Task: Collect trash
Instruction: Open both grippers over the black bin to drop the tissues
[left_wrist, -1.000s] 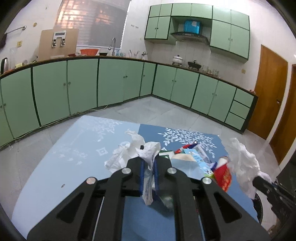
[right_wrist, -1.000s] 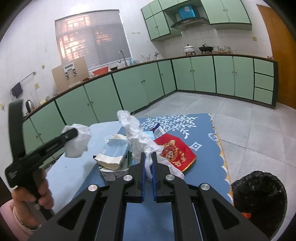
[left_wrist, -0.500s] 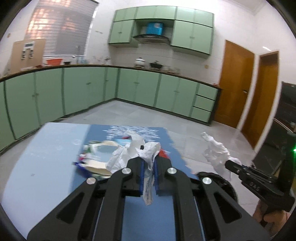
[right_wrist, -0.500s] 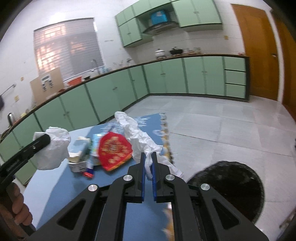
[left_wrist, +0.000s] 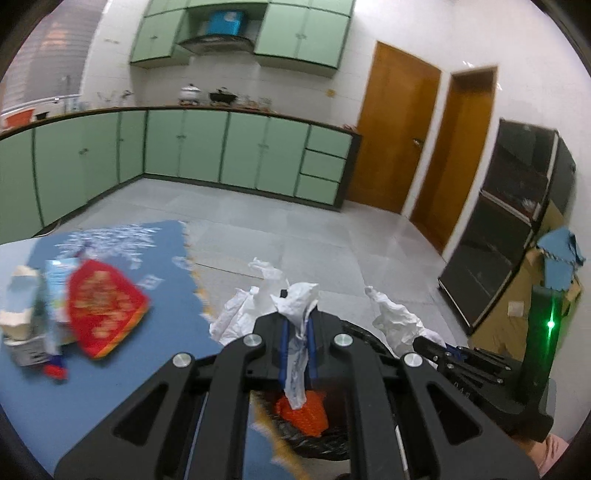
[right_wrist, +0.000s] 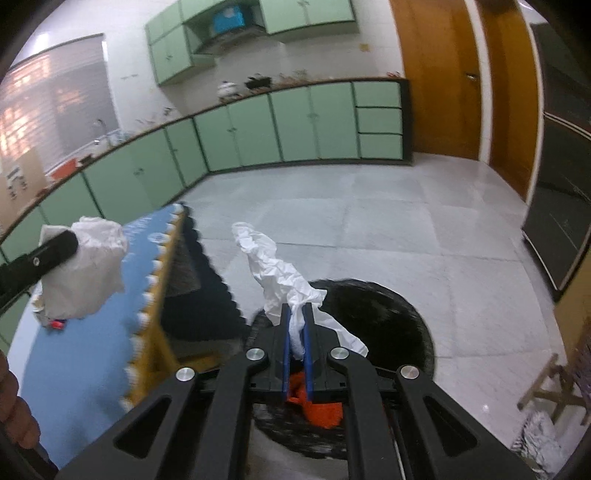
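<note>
My left gripper (left_wrist: 297, 325) is shut on a crumpled white tissue (left_wrist: 299, 306) that hangs down between its blue pads. Below it lies a black-lined trash bin (left_wrist: 314, 443) with orange trash (left_wrist: 303, 411) inside. My right gripper (right_wrist: 296, 317) is shut on a long twisted white tissue (right_wrist: 273, 269), held over the same bin (right_wrist: 376, 314). In the left wrist view the right gripper (left_wrist: 421, 341) shows at the right with its tissue (left_wrist: 399, 317). In the right wrist view the left gripper's finger (right_wrist: 44, 254) shows at the left with its tissue (right_wrist: 85, 266).
A blue tablecloth (left_wrist: 110, 369) covers the table; on it lie a red packet (left_wrist: 99, 306) and a carton (left_wrist: 22, 317). The scalloped table edge (right_wrist: 155, 273) runs beside the bin. Green cabinets (left_wrist: 221, 147), brown doors (left_wrist: 395, 140) and a dark cabinet (left_wrist: 509, 229) surround the tiled floor.
Both grippers have swung right from above the table's trash pile to over the bin, each still holding its tissue. The table now lies to the left.
</note>
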